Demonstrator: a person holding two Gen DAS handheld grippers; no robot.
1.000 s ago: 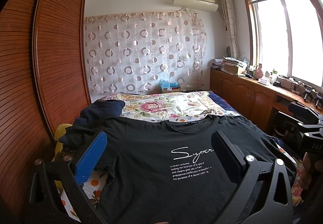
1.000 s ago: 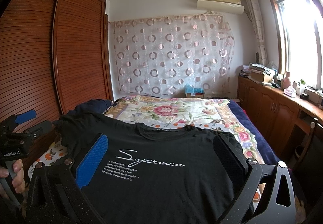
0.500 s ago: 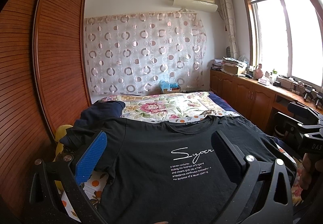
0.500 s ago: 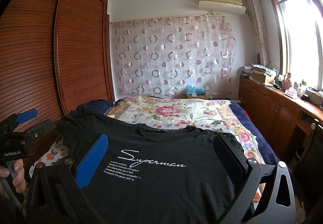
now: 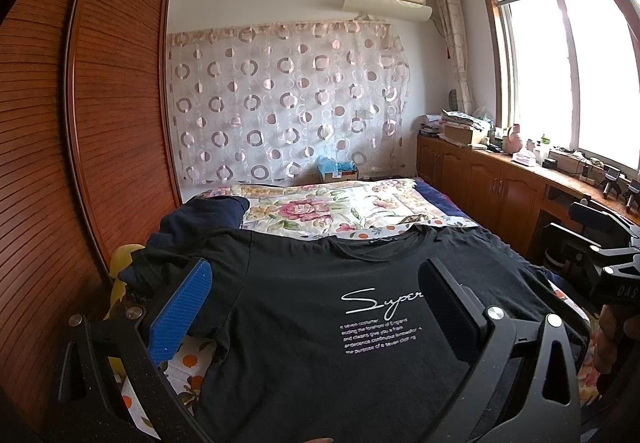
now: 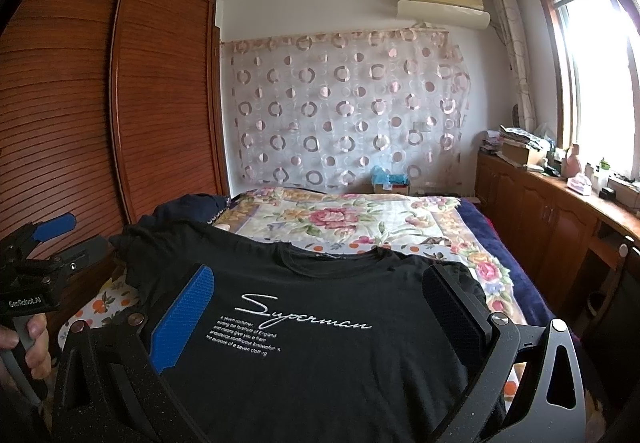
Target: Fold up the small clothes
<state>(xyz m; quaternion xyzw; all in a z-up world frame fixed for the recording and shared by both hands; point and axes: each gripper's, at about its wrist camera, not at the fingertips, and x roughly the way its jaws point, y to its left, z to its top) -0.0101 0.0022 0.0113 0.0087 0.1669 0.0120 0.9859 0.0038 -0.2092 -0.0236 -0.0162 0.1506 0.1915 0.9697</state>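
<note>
A black T-shirt [image 5: 304, 307] with white "Superman" script lies flat, front up, on the near end of the bed, collar toward the far wall; it also shows in the right wrist view [image 6: 320, 339]. My left gripper [image 5: 316, 295] is open and empty, held above the shirt's left half. My right gripper [image 6: 320, 299] is open and empty above the shirt's right half. Each gripper shows at the edge of the other's view: the right one [image 5: 600, 263], the left one [image 6: 36, 267].
A floral bedspread [image 5: 340, 207] covers the bed beyond the shirt. A dark navy garment [image 5: 200, 215] lies at the bed's left side by the wooden wardrobe [image 5: 100, 123]. Wooden cabinets [image 5: 500, 187] run under the window on the right.
</note>
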